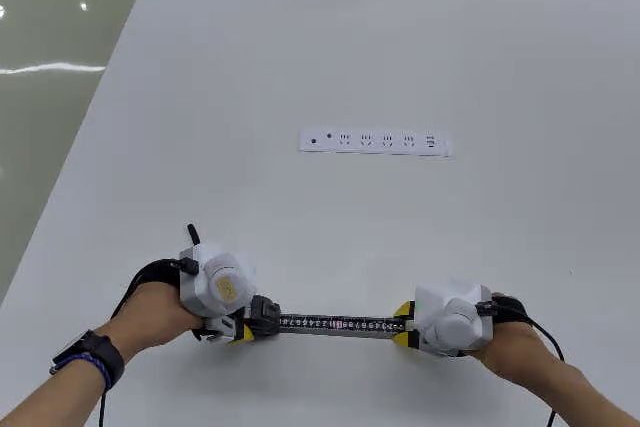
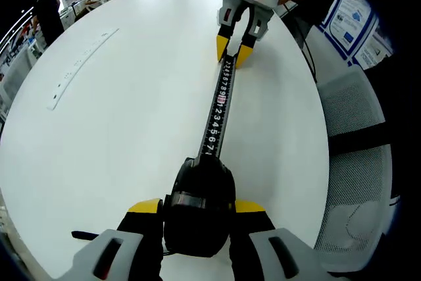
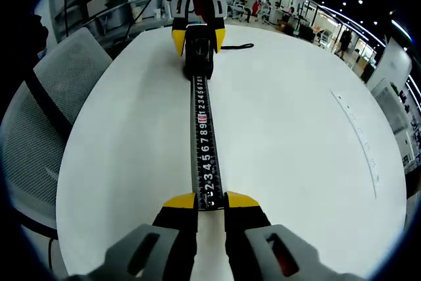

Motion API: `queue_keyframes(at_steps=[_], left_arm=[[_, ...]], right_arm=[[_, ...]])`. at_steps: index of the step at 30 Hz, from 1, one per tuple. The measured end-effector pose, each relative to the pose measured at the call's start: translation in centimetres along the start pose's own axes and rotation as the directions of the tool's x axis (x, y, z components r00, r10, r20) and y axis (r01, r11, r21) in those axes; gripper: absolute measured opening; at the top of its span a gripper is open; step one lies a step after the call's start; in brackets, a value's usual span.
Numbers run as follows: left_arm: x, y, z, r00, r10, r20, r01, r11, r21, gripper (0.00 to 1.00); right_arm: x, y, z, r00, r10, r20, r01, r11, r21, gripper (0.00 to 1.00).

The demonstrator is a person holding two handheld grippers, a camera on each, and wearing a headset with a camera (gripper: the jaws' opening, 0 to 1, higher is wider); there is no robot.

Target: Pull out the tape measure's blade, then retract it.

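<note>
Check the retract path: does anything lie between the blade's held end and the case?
Nothing visible does. The blade runs straight over bare table from the right tongs, shut on its tip, to the case gripped in the left tongs. The power strip lies well clear of that line.

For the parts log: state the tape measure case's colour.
Black case, clearest in the left gripper view.

Blade between left gripper, right gripper
</note>
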State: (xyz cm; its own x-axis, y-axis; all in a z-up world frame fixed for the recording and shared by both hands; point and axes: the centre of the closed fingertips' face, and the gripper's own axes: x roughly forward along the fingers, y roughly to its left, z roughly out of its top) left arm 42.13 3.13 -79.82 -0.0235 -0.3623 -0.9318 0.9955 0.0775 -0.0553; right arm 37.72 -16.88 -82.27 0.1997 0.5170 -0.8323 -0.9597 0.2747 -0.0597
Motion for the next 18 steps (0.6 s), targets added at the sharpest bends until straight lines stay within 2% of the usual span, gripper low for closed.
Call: queue_keyframes(at_steps=[18], left_arm=[[0.0,-0.1,0.0,0.9999,-0.002,-0.012,0.002,1.000,0.001,0.36]], right_arm=[[-1.2,-0.2,-1.7,0.9999,-0.005,-0.010,0.005,1.000,0.014,0.14]])
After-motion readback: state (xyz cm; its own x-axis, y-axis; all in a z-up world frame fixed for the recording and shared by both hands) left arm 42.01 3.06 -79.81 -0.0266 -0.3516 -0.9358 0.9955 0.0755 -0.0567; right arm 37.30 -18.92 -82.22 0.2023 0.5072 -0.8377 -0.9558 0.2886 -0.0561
